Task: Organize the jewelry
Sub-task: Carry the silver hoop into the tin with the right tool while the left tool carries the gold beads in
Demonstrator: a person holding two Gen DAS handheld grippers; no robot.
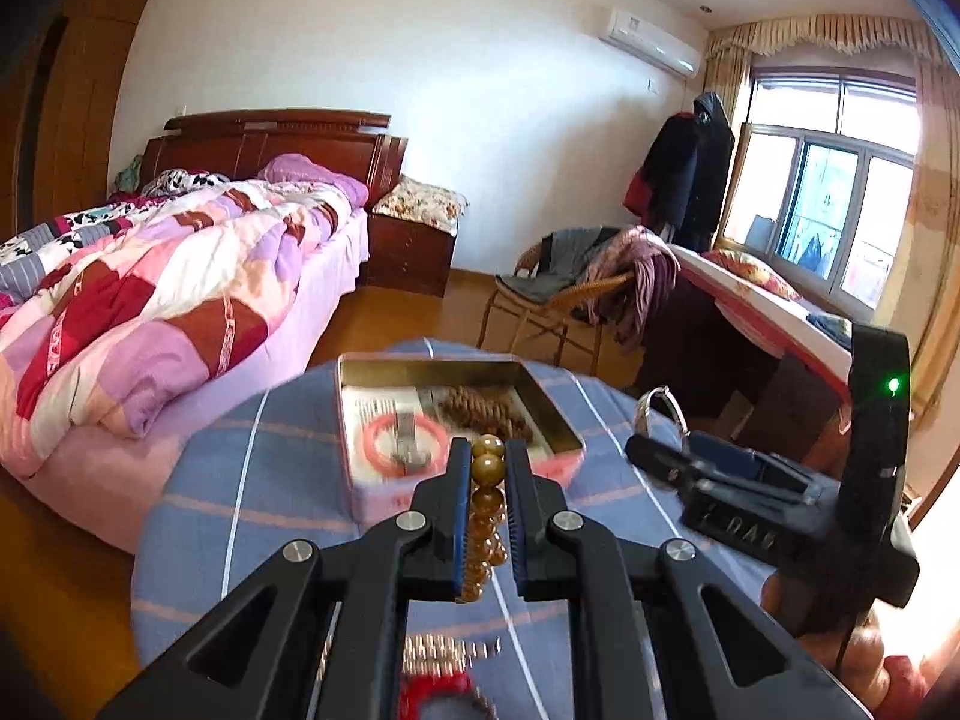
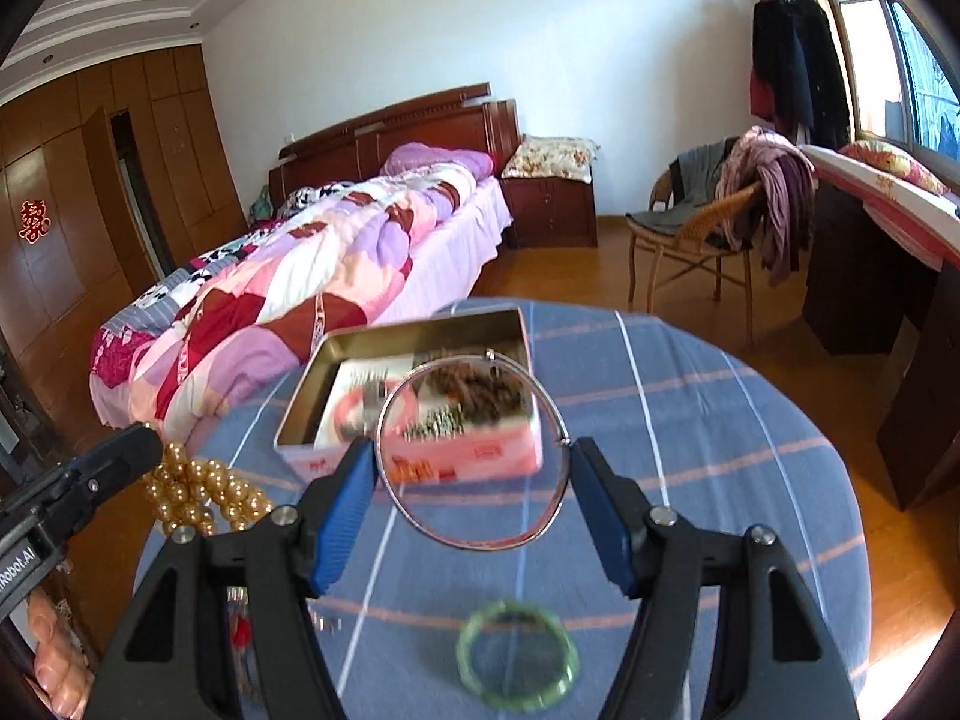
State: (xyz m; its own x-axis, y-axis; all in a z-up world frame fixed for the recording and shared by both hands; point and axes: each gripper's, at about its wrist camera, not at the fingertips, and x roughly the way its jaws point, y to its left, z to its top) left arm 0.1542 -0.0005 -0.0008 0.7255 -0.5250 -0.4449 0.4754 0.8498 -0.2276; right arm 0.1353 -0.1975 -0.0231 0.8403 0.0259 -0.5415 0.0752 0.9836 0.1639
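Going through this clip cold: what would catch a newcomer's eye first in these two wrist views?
First, the left gripper shut on a golden bead strand that hangs between its fingers, just short of the open tin box. Next, the right gripper holding a thin silver bangle across its wide-set fingers, raised in front of the same tin. A green bangle lies on the striped blue cloth below.

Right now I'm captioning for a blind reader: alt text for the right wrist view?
The right gripper holds a silver bangle above a blue striped table, near an open tin. A green bangle lies below; the left gripper holds gold beads.
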